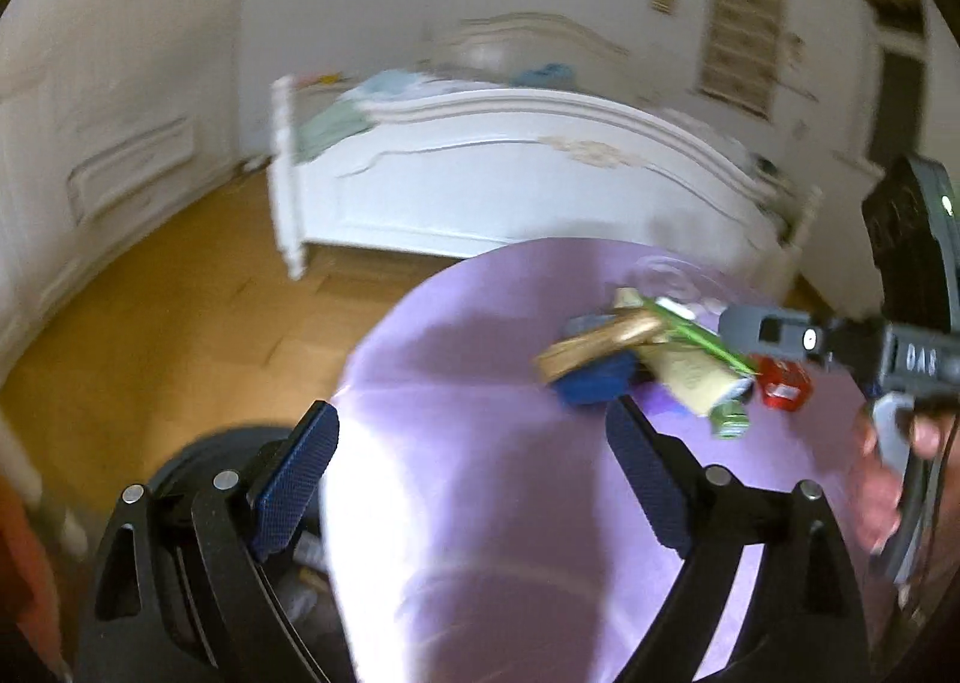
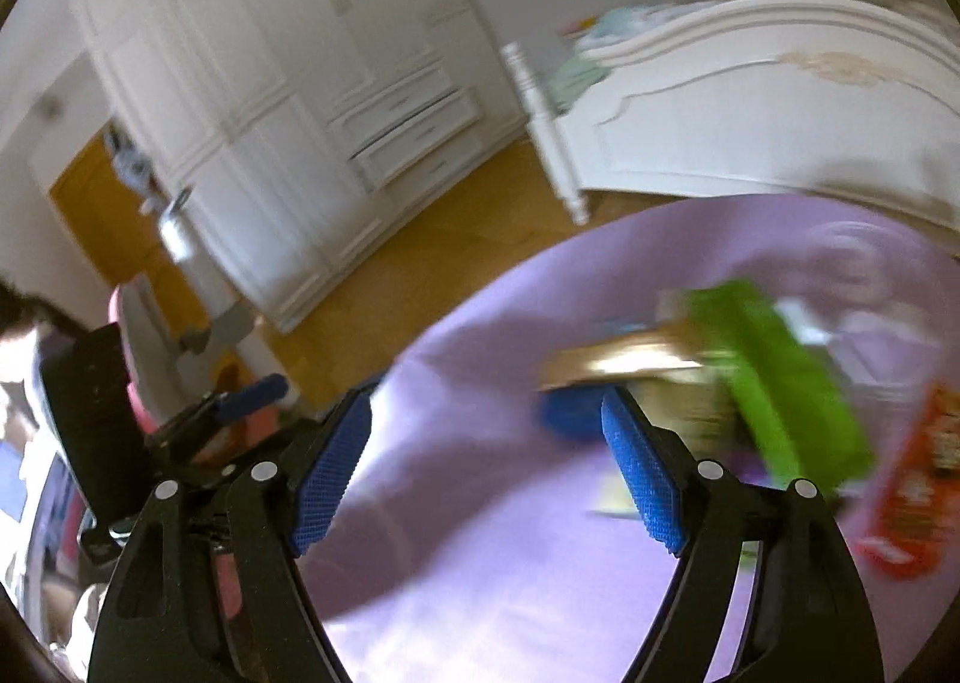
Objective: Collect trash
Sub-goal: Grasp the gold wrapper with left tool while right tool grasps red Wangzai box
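A round table with a purple cloth carries a pile of trash at its far right: a gold wrapper, a blue piece, a green packet, a beige wrapper and a red packet. My left gripper is open and empty, above the cloth just short of the pile. My right gripper is open and empty too; the gold wrapper, blue piece, green packet and red packet lie ahead and right of it, blurred. The right gripper's body shows at the right in the left wrist view.
A white bed stands beyond the table, with a wooden floor between. A white wardrobe fills the left wall. A dark bin sits low at the table's left edge. A clear dish stands behind the pile.
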